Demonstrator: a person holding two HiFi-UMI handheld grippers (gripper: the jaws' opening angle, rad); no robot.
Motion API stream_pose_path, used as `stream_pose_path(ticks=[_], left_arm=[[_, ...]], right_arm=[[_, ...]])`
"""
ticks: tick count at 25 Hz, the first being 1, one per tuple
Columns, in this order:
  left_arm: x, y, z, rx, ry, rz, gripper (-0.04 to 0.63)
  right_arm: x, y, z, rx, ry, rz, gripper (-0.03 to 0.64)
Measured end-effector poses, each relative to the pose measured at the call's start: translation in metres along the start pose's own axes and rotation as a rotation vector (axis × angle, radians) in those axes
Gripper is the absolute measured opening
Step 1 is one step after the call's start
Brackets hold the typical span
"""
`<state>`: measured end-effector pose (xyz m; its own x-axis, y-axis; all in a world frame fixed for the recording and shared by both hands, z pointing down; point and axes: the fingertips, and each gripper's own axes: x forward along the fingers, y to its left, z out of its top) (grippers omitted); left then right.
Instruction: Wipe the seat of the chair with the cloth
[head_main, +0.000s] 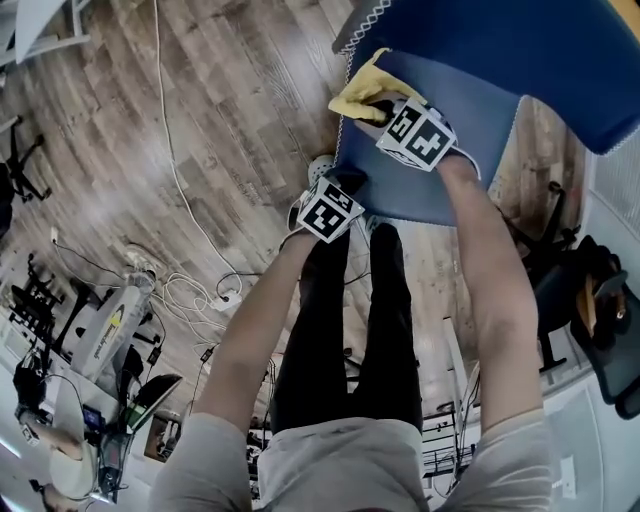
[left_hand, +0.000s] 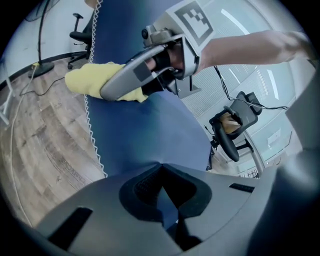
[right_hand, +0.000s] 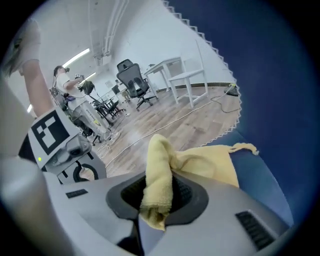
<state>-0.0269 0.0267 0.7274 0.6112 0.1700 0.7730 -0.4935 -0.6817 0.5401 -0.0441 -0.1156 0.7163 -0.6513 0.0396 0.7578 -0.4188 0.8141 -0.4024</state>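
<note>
Wiping is under way: the right hand-held gripper (right_hand: 157, 197) squeezes the yellow cloth (head_main: 362, 92), which lies on the blue seat (head_main: 480, 110) near one side. The left hand-held gripper (left_hand: 162, 195) pinches the seat's front edge. Next, probably, slide the cloth across.

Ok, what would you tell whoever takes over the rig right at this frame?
Right gripper: shut on the yellow cloth, which is pressed on the blue chair seat near its trimmed edge.
Left gripper: shut on the seat's near edge, apparently steadying it.
Done: cloth is on the seat; how much is wiped cannot be told.
Left: wipe across the seat.
</note>
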Motion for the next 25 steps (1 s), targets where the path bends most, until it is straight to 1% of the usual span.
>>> stream_pose_path(ticks=[4,8,11,15,21,25], left_arm=[[0.001,0.001,-0.002,-0.059,-0.030,0.034,0.026],[0.000,0.003,0.001,-0.078,-0.068,0.076,0.026],[-0.001,0.003,0.001,-0.104,-0.101,0.101,0.026],[-0.004,0.005,-0.001,-0.182,-0.158,0.127,0.026],[-0.007,0.008,0.000,-0.267,-0.217,0.175,0.026],[-0.008,0.009,0.000,-0.300,-0.247,0.204,0.026]], right_arm=[[0.003,0.021,-0.011,-0.077,0.029,0.034,0.071],[0.004,0.025,-0.017,-0.116,0.040,0.042,0.071],[0.004,0.032,-0.021,-0.122,0.039,0.052,0.071],[0.007,0.053,-0.032,-0.130,0.039,0.075,0.071],[0.008,0.074,-0.044,-0.067,0.016,0.081,0.071],[0.011,0.086,-0.052,-0.094,0.023,0.090,0.071]])
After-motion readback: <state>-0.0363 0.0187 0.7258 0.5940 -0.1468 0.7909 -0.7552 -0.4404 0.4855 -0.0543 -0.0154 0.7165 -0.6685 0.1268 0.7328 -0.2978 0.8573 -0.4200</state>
